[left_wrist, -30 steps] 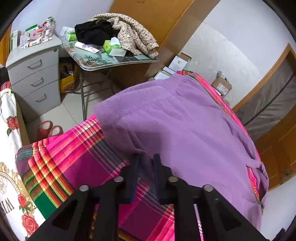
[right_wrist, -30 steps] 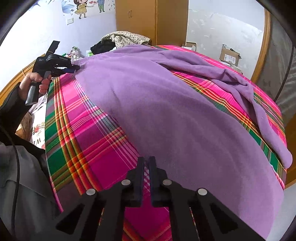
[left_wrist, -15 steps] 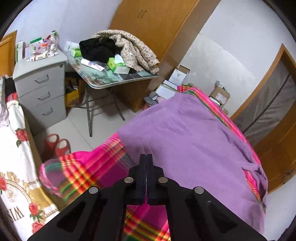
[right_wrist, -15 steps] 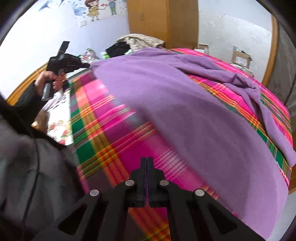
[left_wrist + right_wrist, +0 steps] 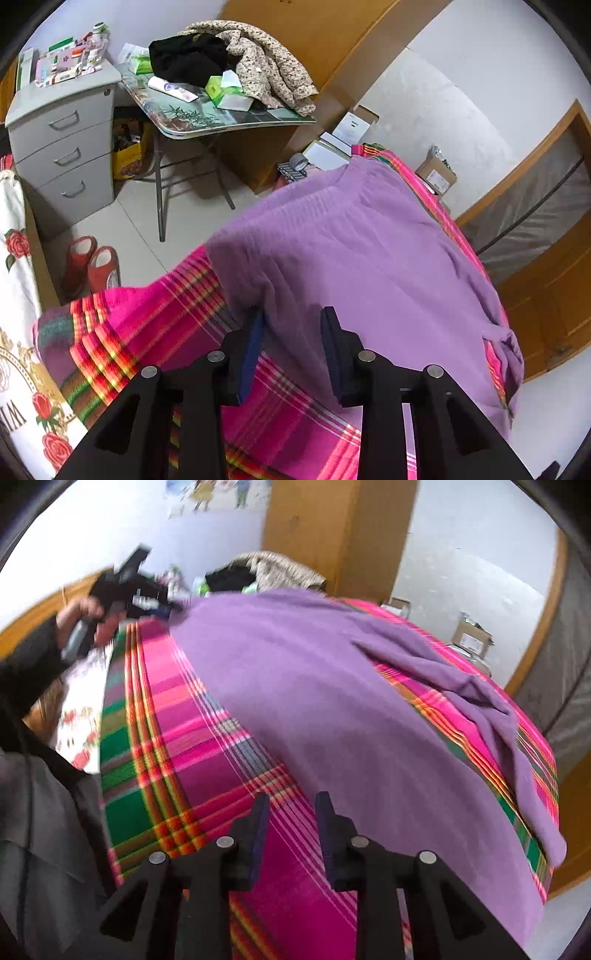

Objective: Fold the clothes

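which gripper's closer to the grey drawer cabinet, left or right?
Left. The left gripper is at the purple garment's edge on the bed side facing the grey drawer cabinet. The right gripper is farther along the bed; the cabinet isn't in its view.

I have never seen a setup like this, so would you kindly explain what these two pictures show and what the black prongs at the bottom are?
A person is holding a hand-held two-finger gripper in each hand, each with a fisheye camera looking along its fingers. One picture is from the left gripper, the other from the right gripper. The black prongs are the fingers. Both pairs of jaws are opening and grip nothing: the left straddles the near edge of the purple knitted sweater, the right sits over bare blanket. The sweater lies spread on a pink plaid blanket covering a bed. The right view also shows the person's left hand holding its gripper at the sweater's far corner.
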